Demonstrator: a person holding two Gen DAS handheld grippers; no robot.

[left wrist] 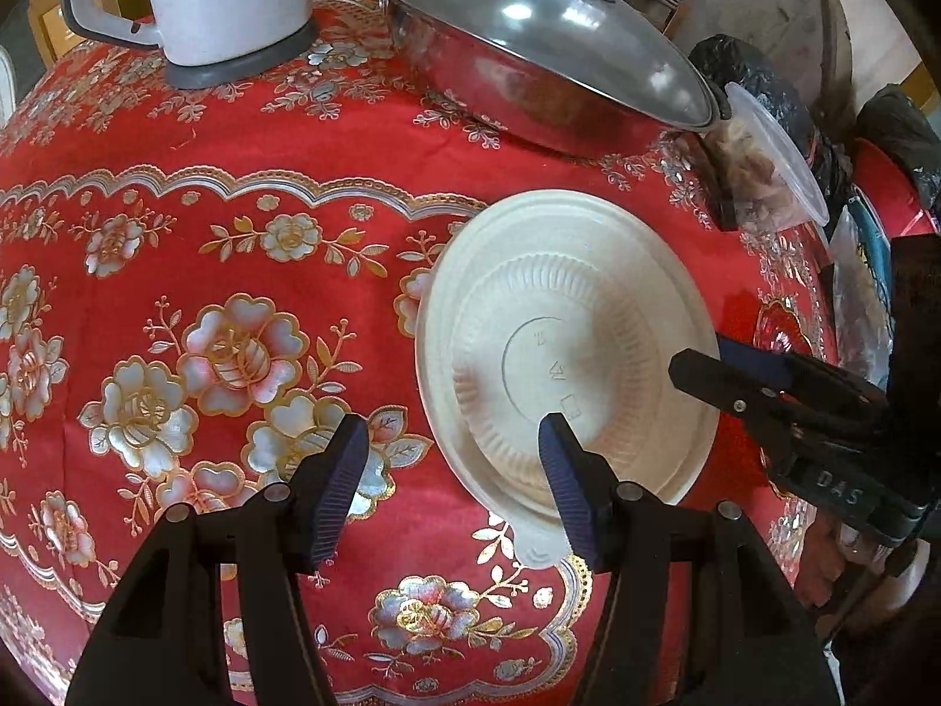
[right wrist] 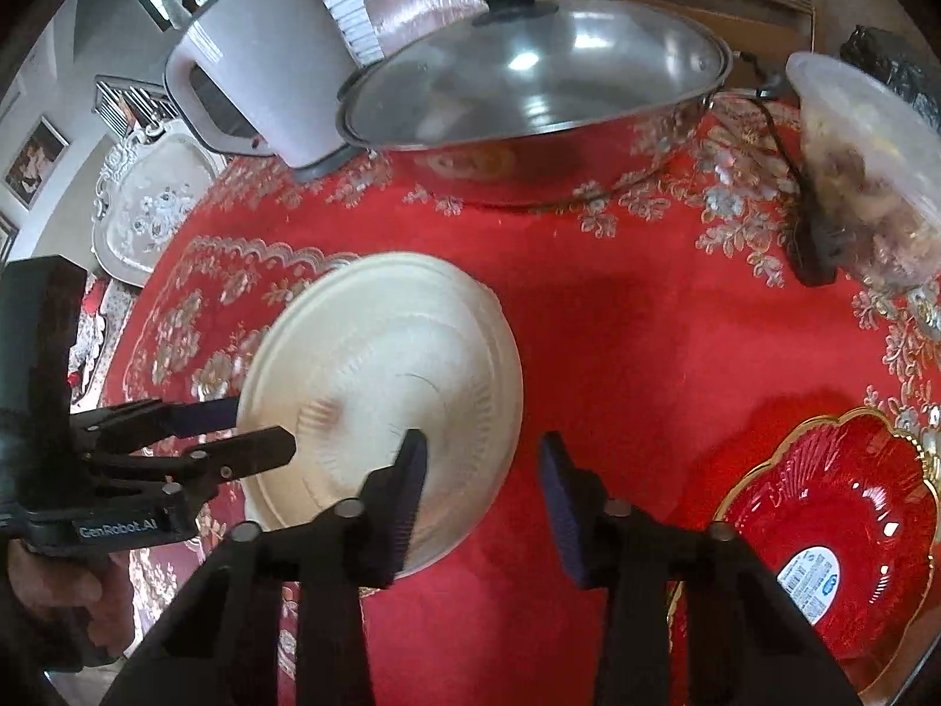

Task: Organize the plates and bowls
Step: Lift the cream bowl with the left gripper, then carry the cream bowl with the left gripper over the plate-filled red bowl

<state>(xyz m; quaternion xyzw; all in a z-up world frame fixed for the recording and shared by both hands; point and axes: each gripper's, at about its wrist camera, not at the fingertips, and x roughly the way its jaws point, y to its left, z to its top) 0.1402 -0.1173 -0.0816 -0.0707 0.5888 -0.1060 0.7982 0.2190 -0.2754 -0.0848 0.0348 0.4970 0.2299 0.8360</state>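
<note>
A round table draped in a red cloth [left wrist: 247,235] patterned with silver and gold flowers fills both of my wrist views. At the far side, around twelve o'clock, stands a wide steel pan [right wrist: 529,135] under a glass lid with a black knob, and just to its left, near eleven o'clock, a white electric kettle [left wrist: 229,0] on a grey base. At two o'clock sits a clear plastic tub [right wrist: 870,176] of something brownish, its contents too blurred to name.

A cream-coloured disposable bowl [left wrist: 564,347] lies upside down on the cloth near the middle of the table, ribbed base up, with a small tab on its rim toward six o'clock in my left view.

My left tongs [left wrist: 453,488] are spread wide. One finger hovers over the bare cloth, the other sits over the near edge of the bowl; I cannot tell if it touches.

My right tongs [right wrist: 479,506] are also spread apart, holding nothing. Their left finger overlaps the bowl's right rim, and the other is over plain red cloth. In my left view they reach in from three o'clock toward the bowl's edge.

A glossy red plate [right wrist: 835,541] with a scalloped gold rim and a label rests at four o'clock in my right view, well apart from the bowl.
</note>
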